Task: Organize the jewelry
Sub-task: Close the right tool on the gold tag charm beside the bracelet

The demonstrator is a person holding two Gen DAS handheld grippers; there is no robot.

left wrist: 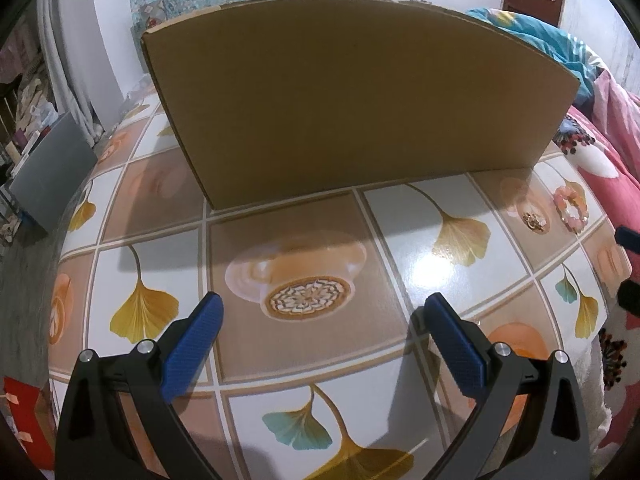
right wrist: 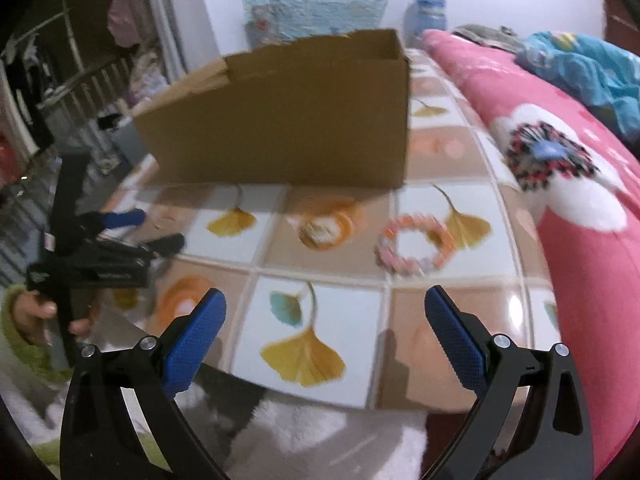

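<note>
A pink and orange beaded bracelet (left wrist: pixel 571 209) (right wrist: pixel 416 245) lies on the patterned table, right of centre. Beside it, to its left, rests a small gold jewelry piece (left wrist: pixel 534 221) (right wrist: pixel 319 232). An open cardboard box (left wrist: pixel 352 96) (right wrist: pixel 288 116) stands at the back of the table. My left gripper (left wrist: pixel 322 312) hovers open over the table's middle, well left of the jewelry, holding nothing. My right gripper (right wrist: pixel 325 308) is open and empty above the near table edge, with the bracelet ahead of it and slightly right. In the right wrist view the left gripper (right wrist: pixel 140 228) appears at the left, held by a hand.
The table (left wrist: pixel 304 356) (right wrist: pixel 320 364) has a glossy tile print of leaves and coffee cups. A pink floral blanket (right wrist: pixel 568 184) (left wrist: pixel 612 132) lies along its right side. A grey panel (left wrist: pixel 52 176) leans at the far left. Clutter and a railing fill the left background.
</note>
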